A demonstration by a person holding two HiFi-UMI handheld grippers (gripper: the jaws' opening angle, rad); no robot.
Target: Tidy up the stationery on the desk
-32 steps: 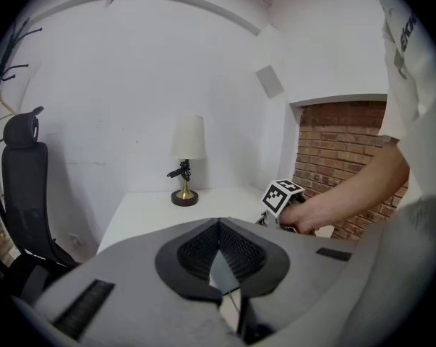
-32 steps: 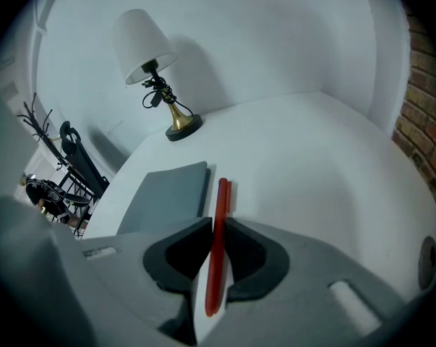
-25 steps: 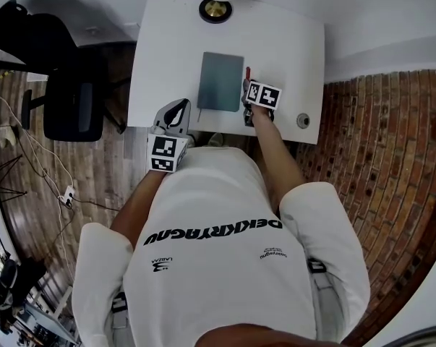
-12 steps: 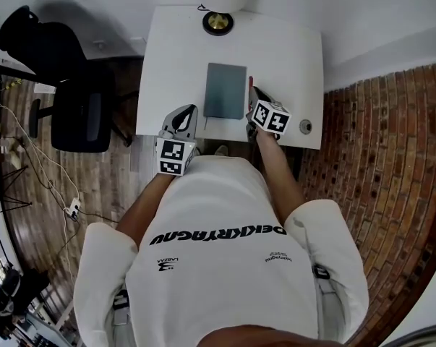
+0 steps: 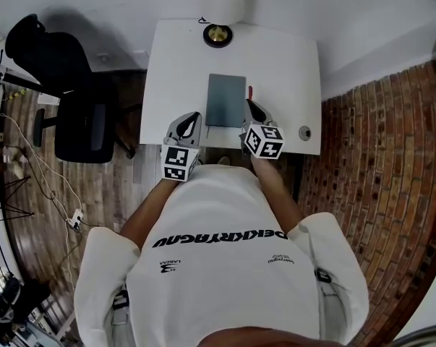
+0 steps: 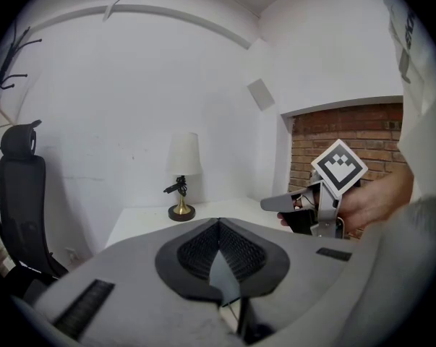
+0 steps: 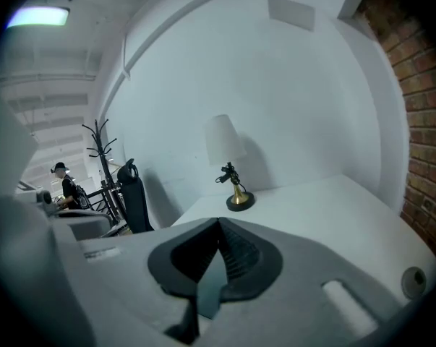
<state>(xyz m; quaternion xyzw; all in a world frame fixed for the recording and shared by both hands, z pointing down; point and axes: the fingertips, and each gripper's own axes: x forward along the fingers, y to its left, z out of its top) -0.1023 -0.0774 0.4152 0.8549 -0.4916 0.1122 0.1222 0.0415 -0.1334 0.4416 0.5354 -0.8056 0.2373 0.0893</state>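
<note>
Right now the left gripper (image 5: 191, 118) is hovering at the near edge of the desk (image 5: 283, 56), just left of the grey notebook (image 5: 226, 100), its jaws pressed together on nothing. The right gripper (image 5: 251, 107) is hovering just right of the notebook, jaws likewise pressed together and empty, near a red pen (image 5: 250, 91) that is lying just beside the notebook's right edge. The notebook is lying flat mid-desk, in front of the lamp (image 5: 218, 35). It is looking thin, light and fairly stiff, probably best pinched at a free edge. The pen is likely slim and prone to rolling, so gripping it mid-barrel seems wise.
</note>
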